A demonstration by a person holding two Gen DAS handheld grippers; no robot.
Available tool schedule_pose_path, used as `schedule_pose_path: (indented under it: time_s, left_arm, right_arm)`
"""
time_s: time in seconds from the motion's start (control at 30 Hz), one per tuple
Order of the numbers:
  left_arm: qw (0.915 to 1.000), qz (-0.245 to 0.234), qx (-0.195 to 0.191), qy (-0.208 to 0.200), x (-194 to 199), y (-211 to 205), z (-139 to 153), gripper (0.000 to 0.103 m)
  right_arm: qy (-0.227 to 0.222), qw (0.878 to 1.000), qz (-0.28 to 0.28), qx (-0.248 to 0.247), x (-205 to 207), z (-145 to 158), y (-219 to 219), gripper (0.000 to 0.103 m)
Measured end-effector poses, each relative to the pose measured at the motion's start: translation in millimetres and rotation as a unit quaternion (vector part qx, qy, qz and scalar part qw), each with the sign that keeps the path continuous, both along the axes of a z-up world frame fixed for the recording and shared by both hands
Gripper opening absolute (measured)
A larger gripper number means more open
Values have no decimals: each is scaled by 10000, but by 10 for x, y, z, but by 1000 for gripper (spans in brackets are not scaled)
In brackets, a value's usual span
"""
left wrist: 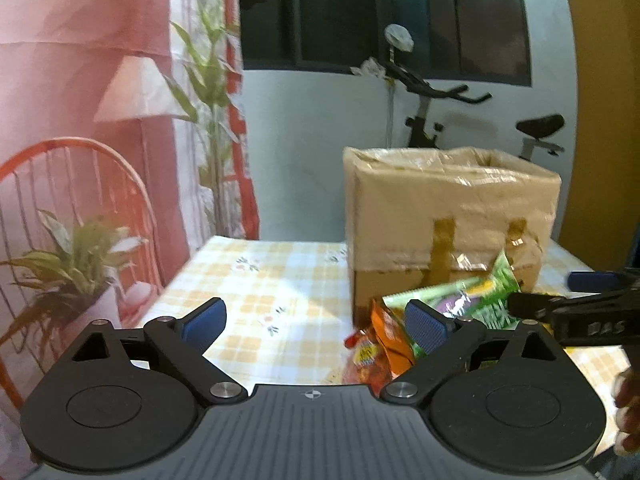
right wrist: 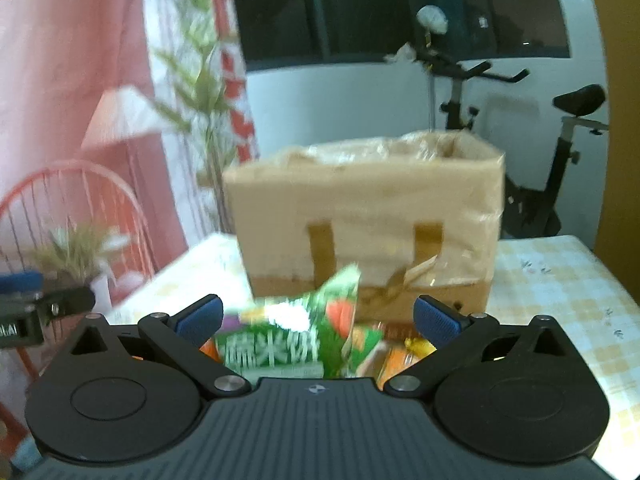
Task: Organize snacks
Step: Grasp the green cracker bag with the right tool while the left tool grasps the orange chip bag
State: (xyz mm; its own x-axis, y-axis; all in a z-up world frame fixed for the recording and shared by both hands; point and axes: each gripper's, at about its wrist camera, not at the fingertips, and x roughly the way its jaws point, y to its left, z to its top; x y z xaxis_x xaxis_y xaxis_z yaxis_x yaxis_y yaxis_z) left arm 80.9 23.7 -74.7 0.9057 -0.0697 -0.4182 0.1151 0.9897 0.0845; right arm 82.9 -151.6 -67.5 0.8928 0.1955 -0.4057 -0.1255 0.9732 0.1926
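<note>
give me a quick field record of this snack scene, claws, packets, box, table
left claw: open, empty, over the table left of the snack pile
right claw: open, holding nothing, green packet seen between its fingers
green packet: on top of the pile, one corner sticking up
orange packet: in the pile beside a red packet
cardboard box: open top, taped, behind the pile
table: yellow checked cloth
background: exercise bike, red chair
</note>
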Motion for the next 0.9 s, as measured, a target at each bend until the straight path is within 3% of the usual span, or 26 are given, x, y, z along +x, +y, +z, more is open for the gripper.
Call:
schedule_pose_path:
  time_s: [0.27, 0.47, 0.63, 0.9]
  left_arm:
    - [9993, -71, -303, 229, 75, 57, -185, 96]
    - [9972, -275, -462, 513, 95, 17, -360, 96]
    - [9953, -369, -490, 753, 158, -35, -510, 94]
    - [9934, -336, -537, 952, 313, -69, -685, 90]
  right_arm:
    - [408, 9967, 685, -173, 247, -342, 226, 101]
    - [692, 9945, 741, 266, 322, -535, 146, 95]
    - [441, 9950, 837, 307, 232, -565, 134, 81]
    - [204, 9968, 581, 516, 108, -608, 17, 76]
